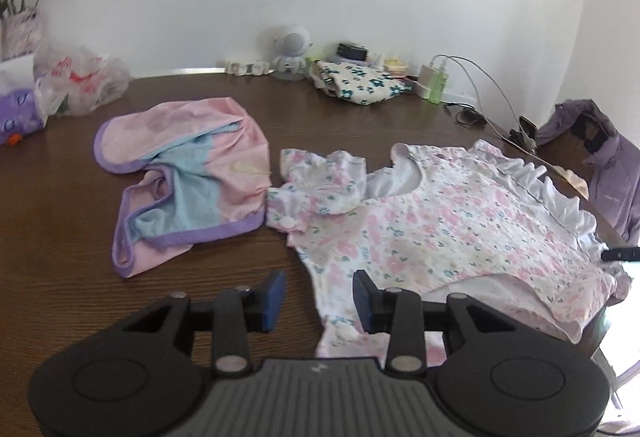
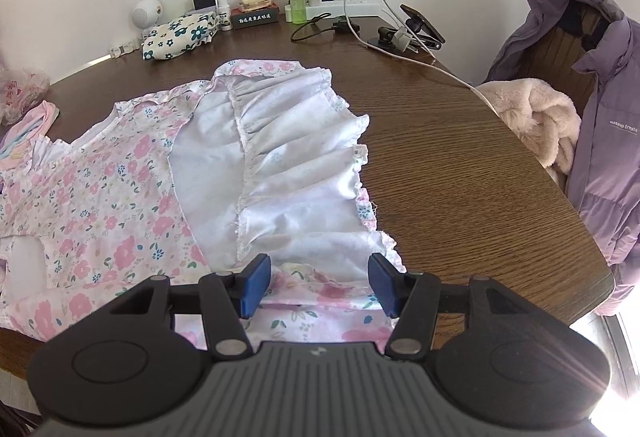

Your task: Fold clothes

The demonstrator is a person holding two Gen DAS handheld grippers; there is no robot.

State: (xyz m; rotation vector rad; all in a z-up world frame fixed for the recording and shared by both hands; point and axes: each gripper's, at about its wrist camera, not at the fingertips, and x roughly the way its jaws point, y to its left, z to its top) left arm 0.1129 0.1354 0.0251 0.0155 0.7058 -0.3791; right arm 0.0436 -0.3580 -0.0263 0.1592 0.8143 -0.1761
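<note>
While spread across the dark wood-grain table (image 1: 60, 257), two garments wait, side by side near the front edge. Leftmost, toward the table's left edge, one crumpled pink top with purple trim and a blue panel (image 1: 180, 177), lying untouched, probably set aside for a later turn. Just beside it, touching at a sleeve, one white cotton dress printed with pink flowers (image 1: 440, 233), laid flat with the ruffled hem toward the right edge, its white lining turned up there (image 2: 280, 165), presumably to start a fold.

Over the dress's near-left part, the left gripper (image 1: 320, 297), blue pads parted by a moderate gap, nothing clamped; one sleeve seems to hang off the front edge below it. No earlier view to judge by, so only the gap itself reported. Farther right, the right gripper (image 2: 318, 285), jaws standing about half open above the hem's floral edge near the front edge, cloth between the pads but not pinched as far as visible.

At the back edge, one folded floral cloth (image 1: 356, 85), probably already done. Beyond the right edge, one purple puffer jacket (image 2: 600, 117) draped on a chair.

Counted: two grippers, two garments still to fold.
</note>
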